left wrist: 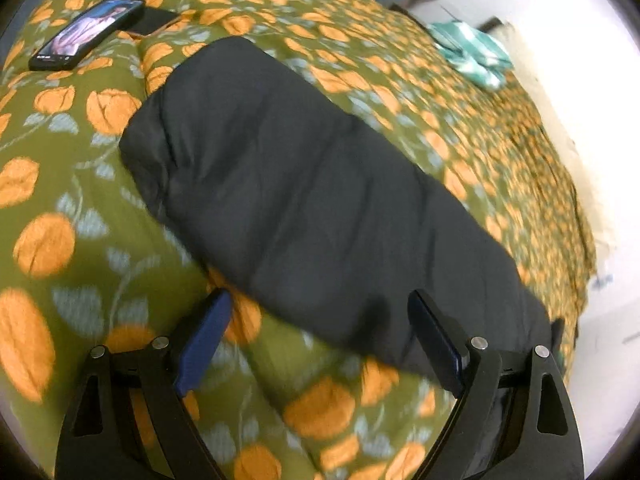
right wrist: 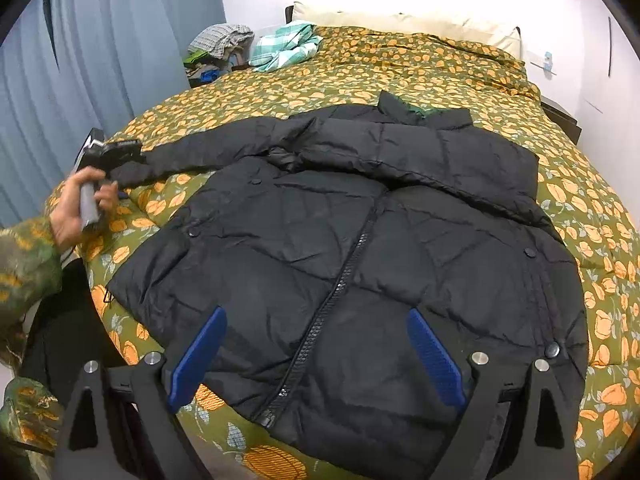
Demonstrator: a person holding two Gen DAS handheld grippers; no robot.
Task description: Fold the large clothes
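Right wrist view whole jacket (right wrist: 344, 248), left phone (left wrist: 86, 34), both hand-held grippers wide.

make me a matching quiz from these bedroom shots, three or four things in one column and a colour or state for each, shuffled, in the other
Things:
1. jacket
2. phone
3. checked cloth
4. left gripper

States:
A. teal and white, bunched near the pillows
B. open, over a sleeve
C. black, spread flat, zipped
D. screen lit, lying on the bedspread

Pairs: 1-C, 2-D, 3-A, 4-B
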